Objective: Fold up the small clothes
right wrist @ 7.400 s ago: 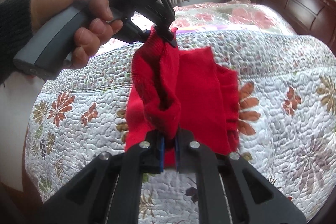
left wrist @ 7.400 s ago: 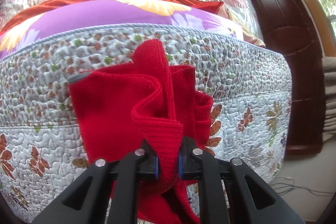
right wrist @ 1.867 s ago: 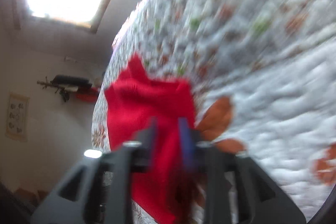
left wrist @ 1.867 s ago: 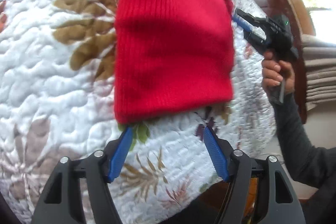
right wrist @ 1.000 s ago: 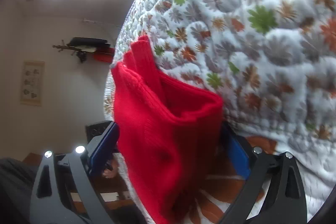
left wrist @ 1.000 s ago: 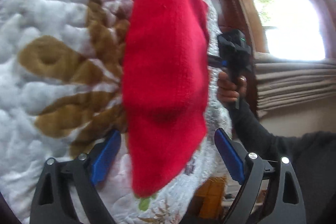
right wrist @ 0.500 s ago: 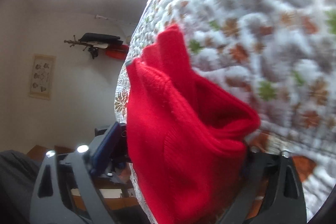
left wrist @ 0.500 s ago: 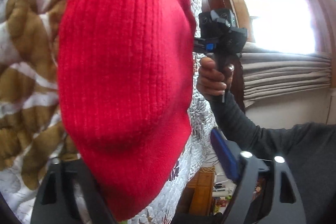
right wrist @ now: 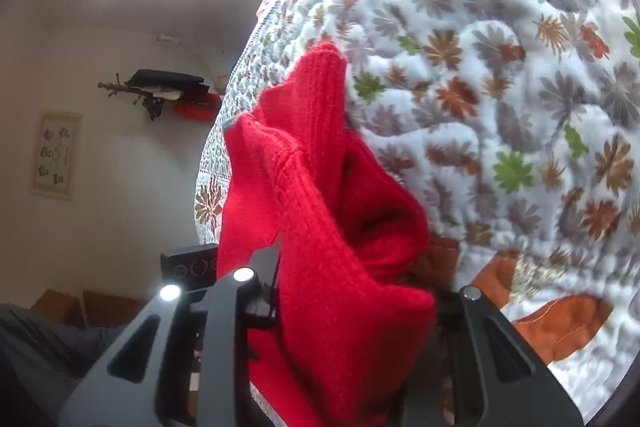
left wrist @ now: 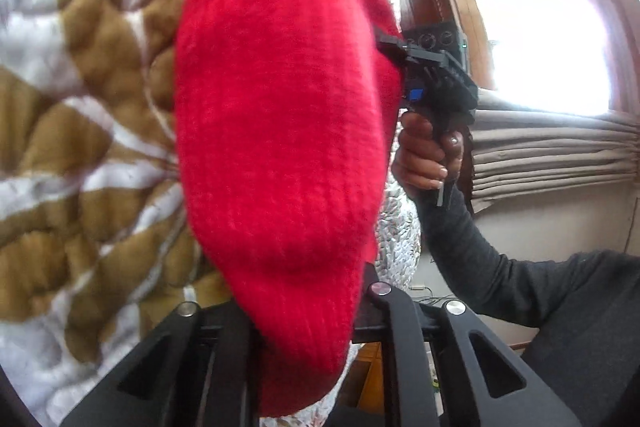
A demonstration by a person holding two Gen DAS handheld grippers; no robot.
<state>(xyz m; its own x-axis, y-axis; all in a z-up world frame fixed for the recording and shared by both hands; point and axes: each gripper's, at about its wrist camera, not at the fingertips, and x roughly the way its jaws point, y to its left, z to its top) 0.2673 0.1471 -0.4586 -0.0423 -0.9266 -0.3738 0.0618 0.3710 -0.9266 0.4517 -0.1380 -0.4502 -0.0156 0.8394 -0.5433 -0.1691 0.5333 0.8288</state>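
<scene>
Red knit garment [left wrist: 280, 147] on quilt [left wrist: 80, 107] hides both grippers' fingers; grip state unclear.

The right gripper [right wrist: 352, 303] is standing with its jaws spread wide on either side of a bunched red knit garment [right wrist: 328, 227]. The garment is lying against the floral quilted bedspread [right wrist: 500, 67]. Part of the left gripper [right wrist: 190, 265] is showing just beyond the garment's lower edge.

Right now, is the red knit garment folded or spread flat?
Folded, not flat: the red knit garment lies doubled, its layers bulging between the right gripper's fingers.
</scene>
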